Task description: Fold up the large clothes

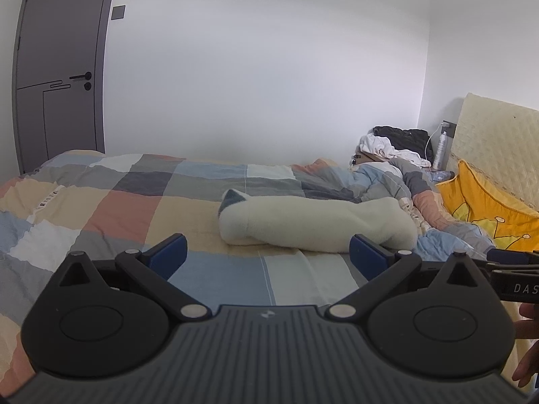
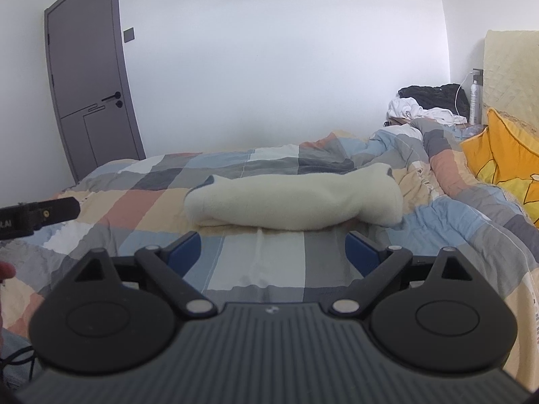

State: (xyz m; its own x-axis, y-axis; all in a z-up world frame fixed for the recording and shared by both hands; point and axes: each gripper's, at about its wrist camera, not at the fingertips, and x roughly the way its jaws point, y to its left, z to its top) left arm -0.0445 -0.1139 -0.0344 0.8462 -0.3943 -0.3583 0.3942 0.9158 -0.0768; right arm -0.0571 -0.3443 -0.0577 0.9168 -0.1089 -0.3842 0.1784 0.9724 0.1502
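Observation:
A cream fleece garment [image 1: 313,222] lies folded into a long roll across the checked bedspread [image 1: 134,208], with a dark grey-blue patch at its left end. It also shows in the right wrist view [image 2: 293,202]. My left gripper [image 1: 267,252] is open and empty, just short of the roll's near edge. My right gripper [image 2: 273,249] is open and empty, also just in front of the roll. The right gripper's body shows at the right edge of the left wrist view [image 1: 515,269]; the left gripper's body shows at the left edge of the right wrist view [image 2: 37,215].
A yellow cushion [image 1: 488,212] leans on a cream quilted headboard [image 1: 498,141] at the right. White and black clothes [image 1: 394,144] are piled at the far corner beside a spray bottle [image 1: 441,149]. A grey door [image 1: 57,74] stands far left. The bedspread is bunched near the cushion [image 2: 438,155].

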